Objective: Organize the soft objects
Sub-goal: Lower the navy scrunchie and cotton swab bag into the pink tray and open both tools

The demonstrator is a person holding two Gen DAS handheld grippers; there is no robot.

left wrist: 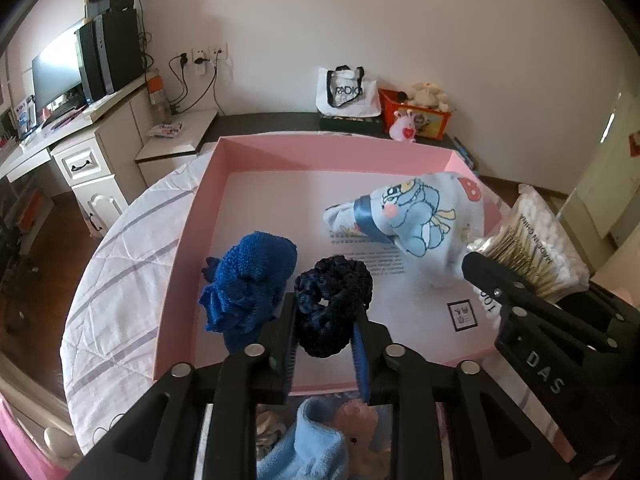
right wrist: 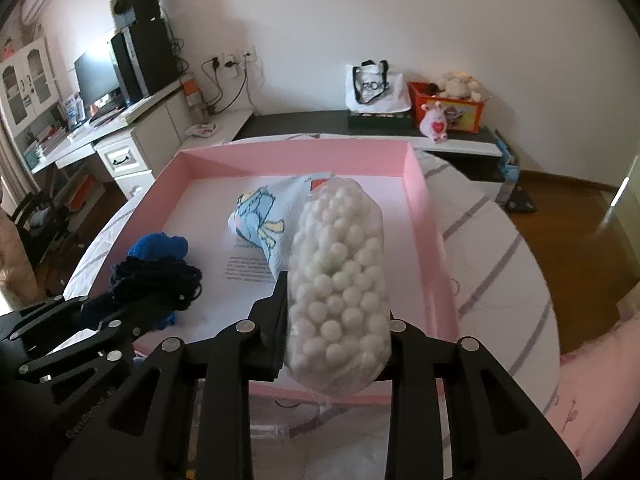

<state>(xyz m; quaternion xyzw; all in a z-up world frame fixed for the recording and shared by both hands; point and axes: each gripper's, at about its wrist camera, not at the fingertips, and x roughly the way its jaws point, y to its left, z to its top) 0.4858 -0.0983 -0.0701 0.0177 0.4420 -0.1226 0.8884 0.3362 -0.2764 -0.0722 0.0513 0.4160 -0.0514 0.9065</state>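
Note:
A pink box [left wrist: 188,224] sits open on the quilted table. Inside lie a blue knitted cloth [left wrist: 248,280] and a rolled cartoon-print cloth [left wrist: 416,216]. My left gripper [left wrist: 324,320] is shut on a dark navy scrunchie [left wrist: 332,300], held over the box's near side. My right gripper [right wrist: 336,312] is shut on a clear bag of cotton swabs [right wrist: 340,276], held above the box's right part [right wrist: 420,184]. The swab bag [left wrist: 532,240] and the right gripper's body show at the right of the left wrist view. The blue cloth [right wrist: 158,246], scrunchie [right wrist: 160,276] and print cloth [right wrist: 264,224] show in the right wrist view.
A light blue towel [left wrist: 308,444] and a pinkish soft toy [left wrist: 360,428] lie under my left gripper, in front of the box. The round table [right wrist: 500,264] stands beside a white desk [left wrist: 88,148]. A low dark shelf [right wrist: 320,120] with a tote bag and toy box is behind.

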